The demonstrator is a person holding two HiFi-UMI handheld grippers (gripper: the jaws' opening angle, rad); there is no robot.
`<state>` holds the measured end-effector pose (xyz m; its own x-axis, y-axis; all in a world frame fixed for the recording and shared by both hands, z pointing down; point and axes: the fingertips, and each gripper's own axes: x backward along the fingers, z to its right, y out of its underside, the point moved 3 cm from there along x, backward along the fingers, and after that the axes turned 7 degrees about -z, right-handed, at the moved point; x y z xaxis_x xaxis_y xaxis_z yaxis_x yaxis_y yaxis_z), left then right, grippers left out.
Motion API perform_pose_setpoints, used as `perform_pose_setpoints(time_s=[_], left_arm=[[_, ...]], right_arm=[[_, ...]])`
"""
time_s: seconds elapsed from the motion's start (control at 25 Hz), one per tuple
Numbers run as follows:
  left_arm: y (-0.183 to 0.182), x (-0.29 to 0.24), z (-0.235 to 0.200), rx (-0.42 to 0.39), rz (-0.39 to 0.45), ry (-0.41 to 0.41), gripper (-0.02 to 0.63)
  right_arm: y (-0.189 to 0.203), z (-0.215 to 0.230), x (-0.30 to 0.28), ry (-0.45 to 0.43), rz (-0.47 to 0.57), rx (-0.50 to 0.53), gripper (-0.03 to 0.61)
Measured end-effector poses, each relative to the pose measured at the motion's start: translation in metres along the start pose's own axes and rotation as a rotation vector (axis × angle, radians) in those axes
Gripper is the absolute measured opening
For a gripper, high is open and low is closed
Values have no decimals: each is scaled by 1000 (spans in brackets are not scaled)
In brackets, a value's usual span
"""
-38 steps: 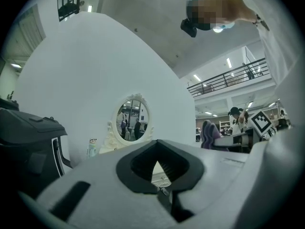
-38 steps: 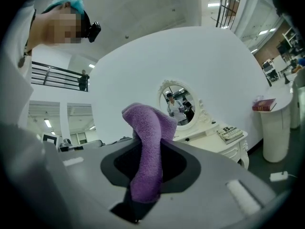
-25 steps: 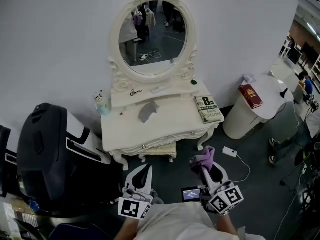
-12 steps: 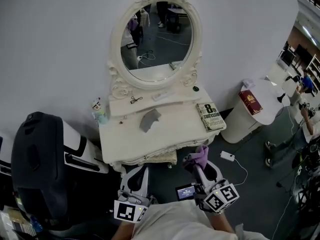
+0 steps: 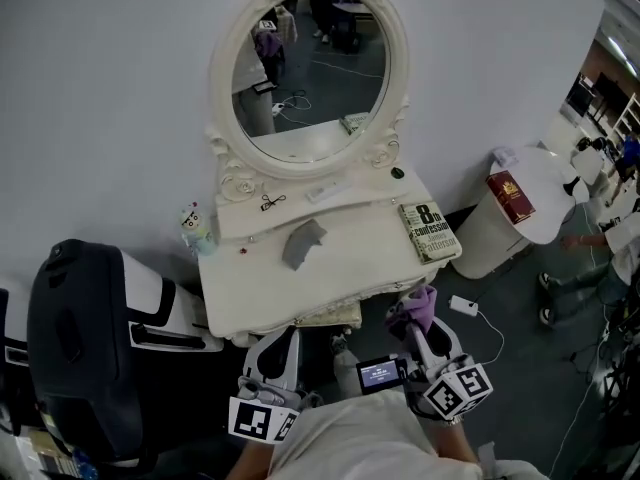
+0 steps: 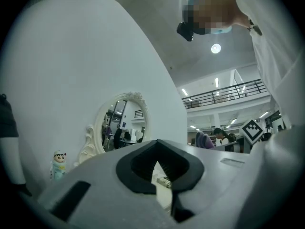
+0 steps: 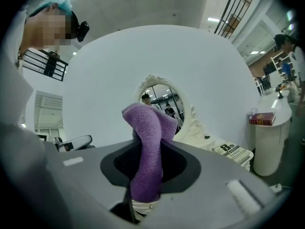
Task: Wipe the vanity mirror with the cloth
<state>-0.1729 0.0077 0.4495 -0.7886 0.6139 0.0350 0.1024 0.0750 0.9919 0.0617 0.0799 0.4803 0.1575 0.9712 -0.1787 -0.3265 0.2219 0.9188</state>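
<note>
In the head view, the vanity mirror [image 5: 310, 68] is seen standing upright at the back of a white dressing table [image 5: 330, 278], against the wall. A grey rag [image 5: 303, 241] is laid on the tabletop, with a book [image 5: 433, 231] near the table's right edge and a small figurine [image 5: 192, 223] at its left edge. The two grippers are held low in front of the table, well apart from the mirror. A purple cloth [image 5: 418, 308] is seen sticking up from the right gripper [image 5: 417, 320]; the left gripper [image 5: 284, 338] is held beside it.

In the left gripper view, the left gripper's jaws are seen brought together, only a thin slit being left between them, and nothing is held there. The mirror [image 6: 121, 125] is seen ahead to the left.

In the right gripper view, the jaws are clamped on the purple cloth [image 7: 150, 147], which rises between them. The mirror [image 7: 164, 104] is seen behind it.
</note>
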Motion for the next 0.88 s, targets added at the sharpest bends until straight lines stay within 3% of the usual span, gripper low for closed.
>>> perform_pose_setpoints(time_s=[0.4,0.64,0.88], left_arm=[[-29,-72,-70,-73,-20,-158,8],[-44,-127,-99,-119,-21,-279,8],[-49,-169,-114,-109,19,-358,8]], right_arm=[[-76,53,-142,-89,58,90,101],[-121,85,-233,-191,36,75,101],[-195,79,-302,-316,92,177,100]])
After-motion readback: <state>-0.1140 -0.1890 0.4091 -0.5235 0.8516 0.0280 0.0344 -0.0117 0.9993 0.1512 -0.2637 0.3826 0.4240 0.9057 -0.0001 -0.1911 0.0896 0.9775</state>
